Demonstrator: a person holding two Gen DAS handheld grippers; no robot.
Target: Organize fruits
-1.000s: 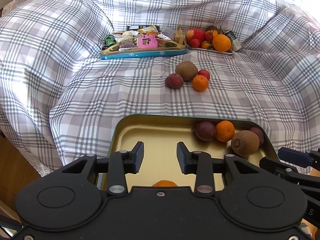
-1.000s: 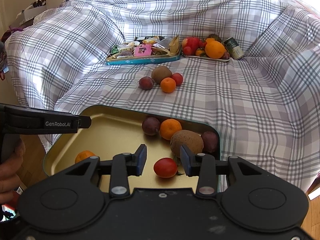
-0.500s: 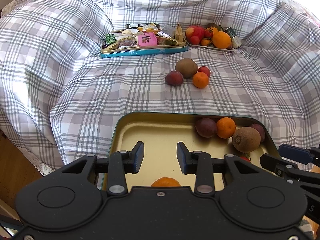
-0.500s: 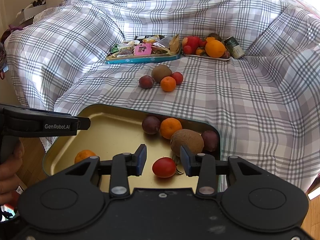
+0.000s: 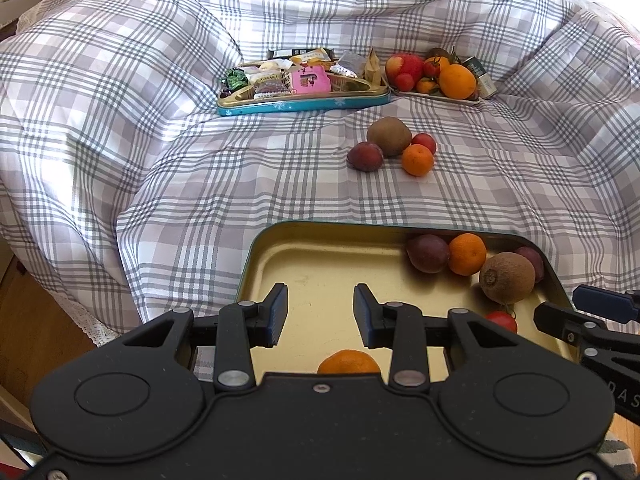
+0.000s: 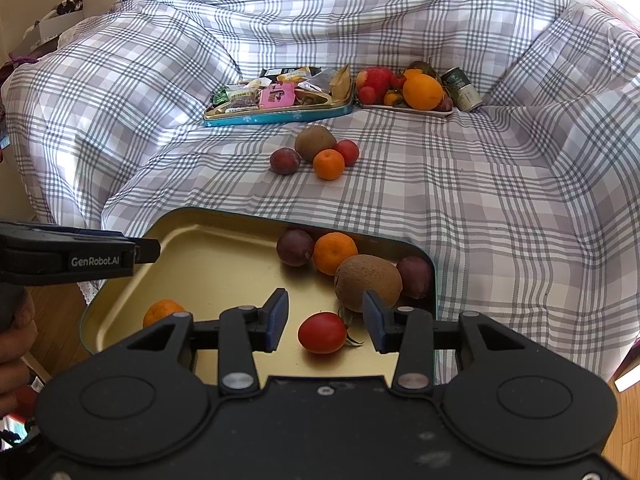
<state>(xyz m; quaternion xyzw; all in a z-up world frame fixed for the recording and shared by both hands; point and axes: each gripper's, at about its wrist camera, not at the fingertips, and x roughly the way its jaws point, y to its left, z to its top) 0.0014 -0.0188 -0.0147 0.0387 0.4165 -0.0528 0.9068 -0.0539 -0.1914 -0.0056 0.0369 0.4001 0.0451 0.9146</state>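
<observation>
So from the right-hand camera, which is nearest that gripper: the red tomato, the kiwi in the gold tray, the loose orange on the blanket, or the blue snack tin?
1. Red tomato, between the opening fingers, unpressed.
2. Kiwi, just beyond, right.
3. Loose orange, mid-blanket.
4. Blue snack tin, farthest back, left.

Left tongs (image 5: 320,314) hang parted, empty; right tongs (image 6: 325,320) are opening, pads clear.

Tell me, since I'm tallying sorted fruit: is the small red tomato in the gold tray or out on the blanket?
In. The tomato rests on the floor of the gold tray, beside the kiwi.
</observation>
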